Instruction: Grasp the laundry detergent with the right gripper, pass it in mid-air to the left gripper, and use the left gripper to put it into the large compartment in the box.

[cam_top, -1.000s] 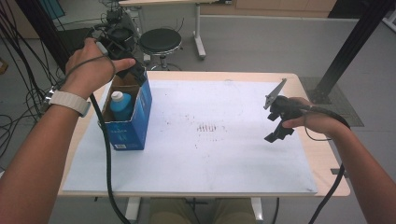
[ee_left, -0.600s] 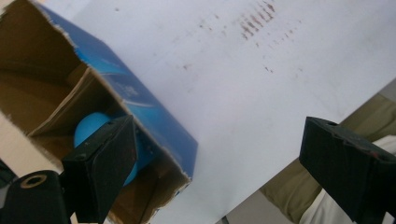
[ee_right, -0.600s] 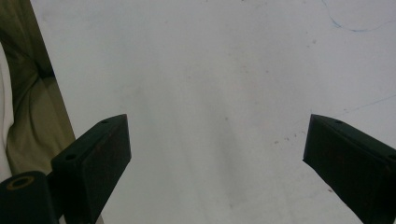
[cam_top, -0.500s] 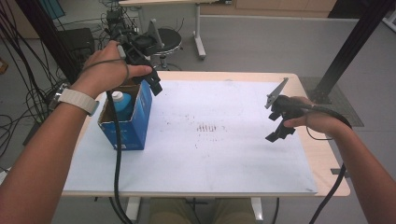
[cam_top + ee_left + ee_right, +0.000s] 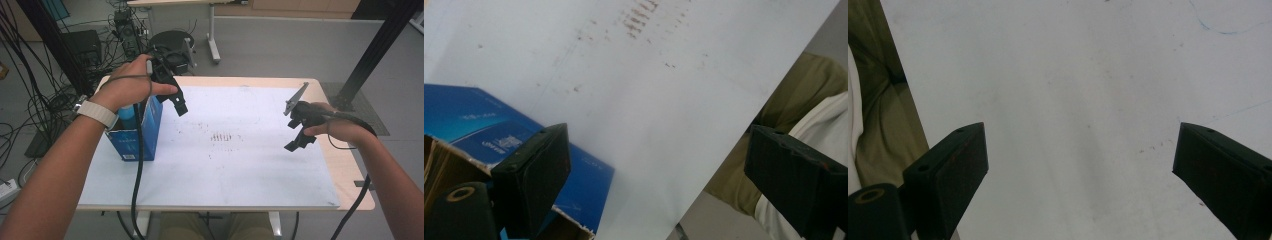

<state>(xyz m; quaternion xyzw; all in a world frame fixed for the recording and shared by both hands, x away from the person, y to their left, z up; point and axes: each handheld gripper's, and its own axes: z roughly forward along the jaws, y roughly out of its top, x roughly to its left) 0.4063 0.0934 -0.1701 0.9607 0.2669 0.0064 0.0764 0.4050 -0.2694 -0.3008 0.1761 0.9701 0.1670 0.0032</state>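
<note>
1. Standing upright at the left middle of the high view, near the left edge of the white sheet: blue box (image 5: 134,135), top flaps open, with a light blue bottle (image 5: 127,111) inside, mostly hidden by the wrist above it.
2. Seen again at lower left of the left gripper view: blue box (image 5: 499,135) with white lettering and a torn brown cardboard flap at its near edge.
3. Hovering just right of the box top, at upper left of centre in the high view: left gripper (image 5: 177,104), tilted down toward the sheet, jaws spread wide, nothing between them.
4. Gripped around its body by the left hand (image 5: 131,87), white watch strap on the wrist, black cable hanging down past the box.
5. Held above the right part of the sheet, well apart from the box: right gripper (image 5: 297,135), in the right hand (image 5: 337,127), grey plate sticking up at its top.
6. Shown in the right gripper view with jaws wide apart, bare white sheet (image 5: 1073,100) between them, nothing pinched.
7. Lying under everything: table (image 5: 350,175) with a pale wood rim, white sheet (image 5: 225,165) marked by small brown specks near its middle.
</note>
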